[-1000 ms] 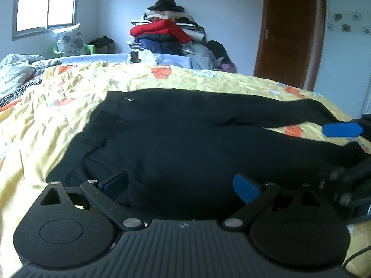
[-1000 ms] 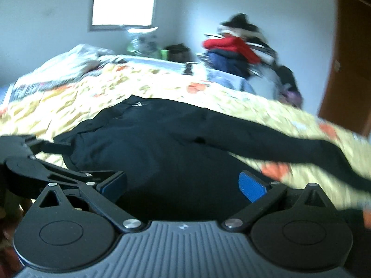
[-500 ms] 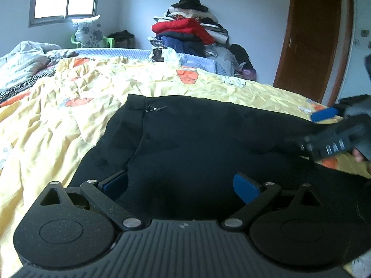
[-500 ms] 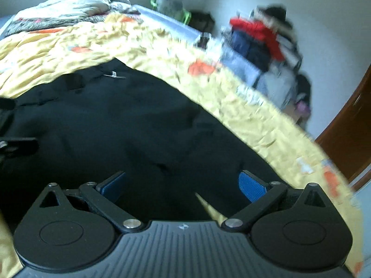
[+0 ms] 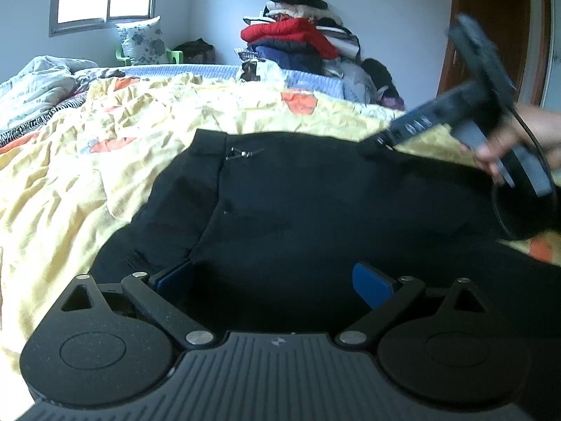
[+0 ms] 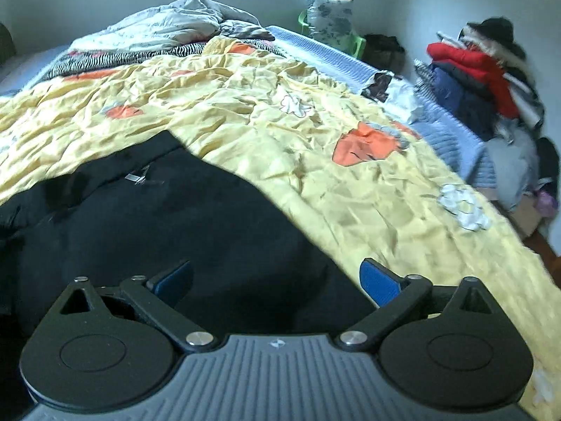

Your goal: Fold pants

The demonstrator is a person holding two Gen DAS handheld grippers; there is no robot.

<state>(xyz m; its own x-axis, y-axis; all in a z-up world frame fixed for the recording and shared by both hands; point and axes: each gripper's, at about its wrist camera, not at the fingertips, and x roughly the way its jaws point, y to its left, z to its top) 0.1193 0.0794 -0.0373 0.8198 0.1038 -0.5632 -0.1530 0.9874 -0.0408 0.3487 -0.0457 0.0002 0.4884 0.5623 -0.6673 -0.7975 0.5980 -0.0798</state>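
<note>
I'm holding both the left gripper (image 5: 277,280) and the right gripper (image 6: 277,279) agape, the right narrowing, over black pants (image 5: 315,203) lying on the yellow quilt (image 6: 263,112), clothes pile (image 5: 305,45) beyond.

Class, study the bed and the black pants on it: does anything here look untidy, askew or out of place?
The black pants lie spread and unfolded on a crumpled yellow bedspread. Bedding is bunched at the far end, and a clothes pile towers against the wall. Nothing looks damaged or spilled.

No words or numbers can be read anywhere. The right claw (image 5: 371,147) has pale marks on its side, too blurry to read.
</note>
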